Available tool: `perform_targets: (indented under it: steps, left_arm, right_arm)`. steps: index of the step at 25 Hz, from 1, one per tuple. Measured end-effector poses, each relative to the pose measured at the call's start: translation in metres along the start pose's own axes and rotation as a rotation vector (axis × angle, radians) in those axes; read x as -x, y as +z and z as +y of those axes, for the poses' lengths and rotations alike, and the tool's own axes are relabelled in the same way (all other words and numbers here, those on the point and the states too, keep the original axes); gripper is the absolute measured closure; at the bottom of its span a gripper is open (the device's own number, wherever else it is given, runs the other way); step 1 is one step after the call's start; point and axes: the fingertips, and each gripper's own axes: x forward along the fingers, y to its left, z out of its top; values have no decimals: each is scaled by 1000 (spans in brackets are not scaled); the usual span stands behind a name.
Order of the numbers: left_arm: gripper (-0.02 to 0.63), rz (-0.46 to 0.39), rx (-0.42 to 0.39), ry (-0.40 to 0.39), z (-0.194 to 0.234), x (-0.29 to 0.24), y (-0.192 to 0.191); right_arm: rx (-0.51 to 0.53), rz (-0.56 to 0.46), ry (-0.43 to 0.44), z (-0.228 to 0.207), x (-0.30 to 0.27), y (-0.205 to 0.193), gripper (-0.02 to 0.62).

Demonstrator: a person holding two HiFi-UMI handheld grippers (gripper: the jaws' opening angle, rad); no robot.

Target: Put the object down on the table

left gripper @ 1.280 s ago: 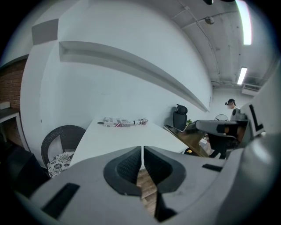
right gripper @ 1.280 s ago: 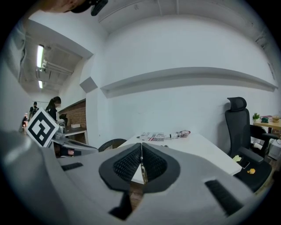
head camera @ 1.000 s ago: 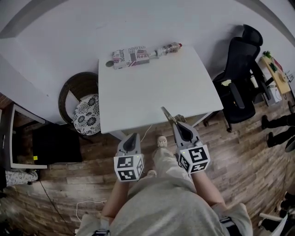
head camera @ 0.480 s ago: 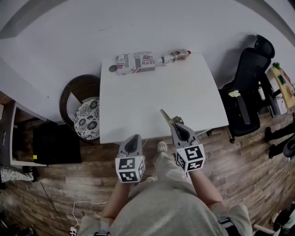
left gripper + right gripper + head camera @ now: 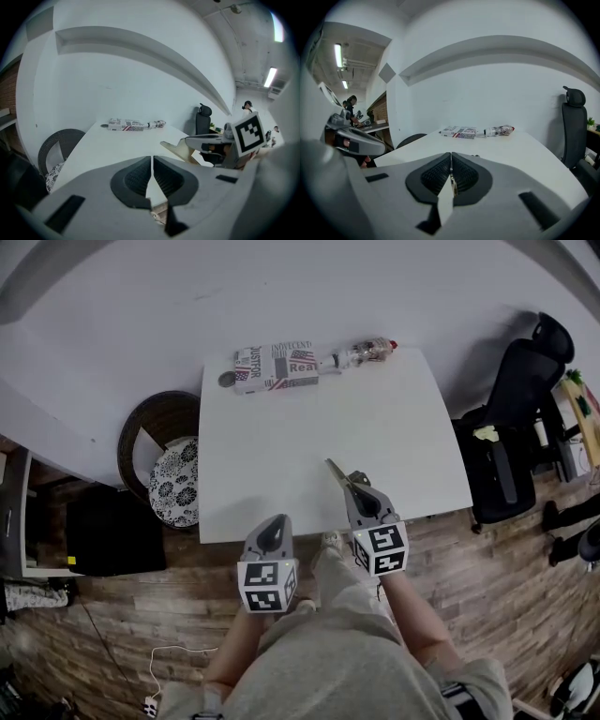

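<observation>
My right gripper (image 5: 354, 491) is shut on a thin flat tan piece (image 5: 337, 474) that sticks out forward and to the left over the near edge of the white table (image 5: 281, 437). In the right gripper view the piece (image 5: 452, 183) shows edge-on between the closed pads. From the left gripper view it is a beige pointed slab (image 5: 179, 149) held a little above the tabletop. My left gripper (image 5: 272, 527) hangs just short of the table's front edge, shut with nothing in it.
A printed box (image 5: 275, 366), a plastic bottle (image 5: 367, 352) and a small dark disc (image 5: 225, 380) lie along the table's far edge. A wicker chair (image 5: 150, 432) with a patterned cushion (image 5: 176, 491) stands at the left, and a black office chair (image 5: 520, 418) at the right.
Both grippers have come closer to the table. The right gripper's jaws, still closed on the tan piece, now reach over the table's near edge.
</observation>
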Motion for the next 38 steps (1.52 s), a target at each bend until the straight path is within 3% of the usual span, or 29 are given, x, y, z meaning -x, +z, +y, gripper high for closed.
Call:
perform_targets:
  steps: [15,26,38]
  left_arm:
    - [589,47,-6,-7,-1,-25,-9]
    - [589,56,-10,-16,-8,-32,-11]
    - [589,62,-16,-20,-13,-32,-15]
  right_arm:
    - [-4,99,-10,-31,-56,-35,586]
    - [17,107,-10,-40,-65,-40,583]
    - [-6,127,-74,-76,-69,-46,537]
